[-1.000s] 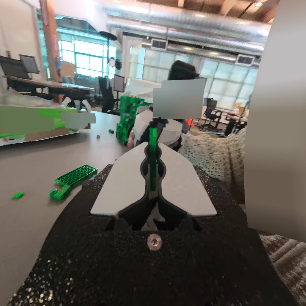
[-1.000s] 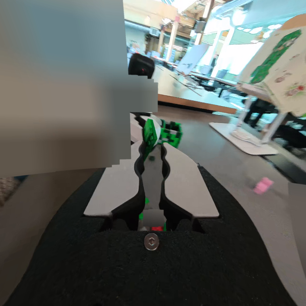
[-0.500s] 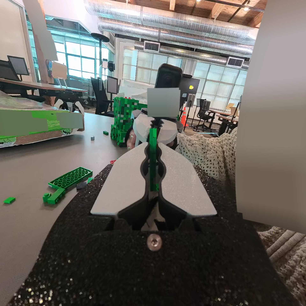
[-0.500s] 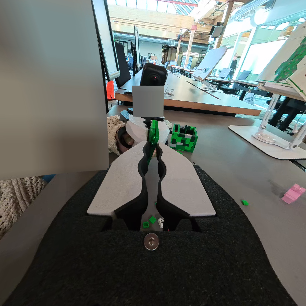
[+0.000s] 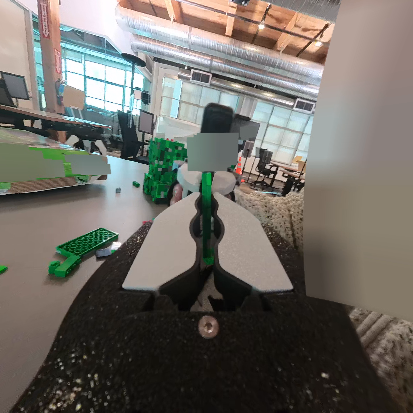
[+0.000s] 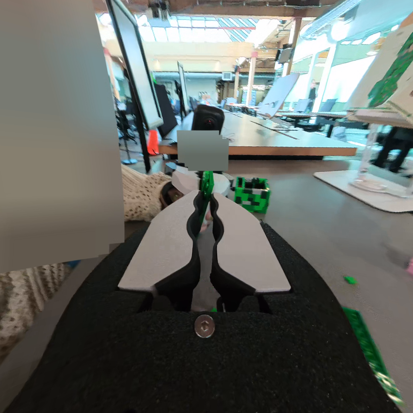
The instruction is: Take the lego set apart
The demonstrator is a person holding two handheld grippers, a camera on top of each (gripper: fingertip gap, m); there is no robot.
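The left gripper (image 5: pixel 206 196) is clamping a thin green lego plate (image 5: pixel 206 214) edge-on between its fingers. Facing it, the right gripper (image 6: pixel 204 195) is pinching the same plate's far end. Beyond, on the grey table (image 5: pixel 67 214), a tall green block figure (image 5: pixel 163 169) is standing, with a flat studded green plate (image 5: pixel 89 242) lying nearby.

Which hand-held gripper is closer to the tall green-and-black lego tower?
Right. The right hand-held gripper sits just beside the tall green-and-black lego tower; the left hand-held gripper faces it from farther back.
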